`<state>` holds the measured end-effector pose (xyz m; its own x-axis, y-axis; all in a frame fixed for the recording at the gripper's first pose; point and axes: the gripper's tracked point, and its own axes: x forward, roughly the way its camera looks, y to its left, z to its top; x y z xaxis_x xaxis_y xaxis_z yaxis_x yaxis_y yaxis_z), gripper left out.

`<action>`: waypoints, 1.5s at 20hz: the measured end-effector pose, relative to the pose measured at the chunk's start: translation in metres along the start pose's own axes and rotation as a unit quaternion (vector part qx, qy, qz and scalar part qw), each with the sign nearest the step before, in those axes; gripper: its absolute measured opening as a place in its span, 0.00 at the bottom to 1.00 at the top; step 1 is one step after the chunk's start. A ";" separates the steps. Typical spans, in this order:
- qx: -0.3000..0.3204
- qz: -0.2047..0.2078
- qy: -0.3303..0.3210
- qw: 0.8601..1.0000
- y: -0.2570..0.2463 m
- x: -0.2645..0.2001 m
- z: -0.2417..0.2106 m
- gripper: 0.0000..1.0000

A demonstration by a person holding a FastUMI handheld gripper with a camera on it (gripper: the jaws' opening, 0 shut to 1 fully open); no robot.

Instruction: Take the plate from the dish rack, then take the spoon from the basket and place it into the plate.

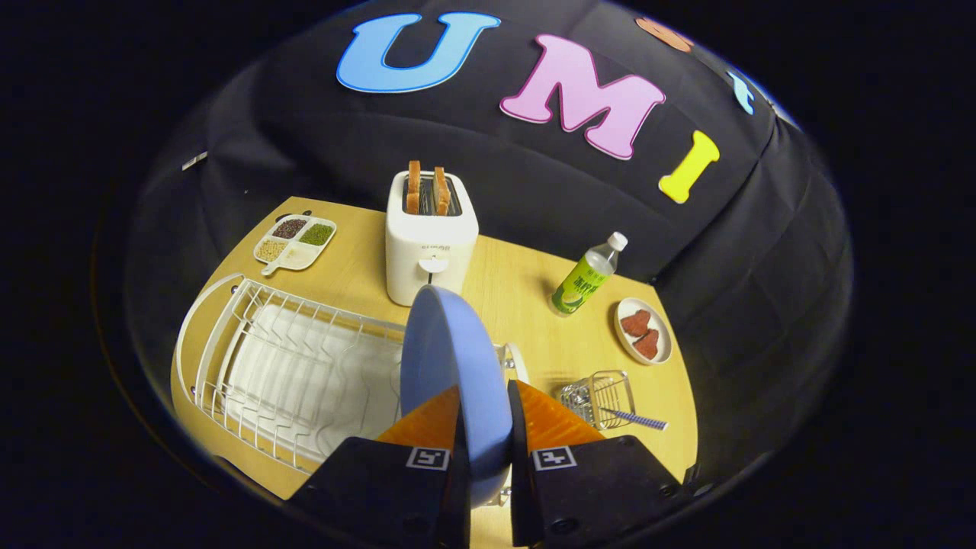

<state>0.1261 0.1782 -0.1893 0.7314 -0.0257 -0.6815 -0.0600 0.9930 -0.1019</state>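
A light blue plate (450, 366) stands on edge between my two fingers, and my gripper (485, 415) is shut on its rim. The plate is held over the right end of the white wire dish rack (290, 366). To the right of my fingers a small wire basket (598, 396) sits on the wooden table, with a blue-and-white patterned spoon (634, 418) sticking out of it to the right.
A white toaster (431, 244) with two toast slices stands beyond the plate. A divided snack tray (296, 242) lies at the back left. A green bottle (585, 278) and a small dish with red pieces (643, 329) sit to the right. The table (518, 297) ends near the basket.
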 end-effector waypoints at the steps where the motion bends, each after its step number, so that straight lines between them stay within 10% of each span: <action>1: 0.019 0.012 -0.004 1.000 0.001 -0.008 0.001 0.25; 8: 0.109 0.101 -0.038 0.988 -0.065 -0.068 -0.013 0.25; 16: 0.163 0.122 0.028 0.979 -0.159 -0.119 -0.143 0.24; 30: 0.289 0.217 0.131 0.923 -0.116 -0.054 -0.291 0.25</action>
<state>-0.1038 0.0305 -0.3519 0.5292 0.4376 -0.7269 0.1197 0.8097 0.5746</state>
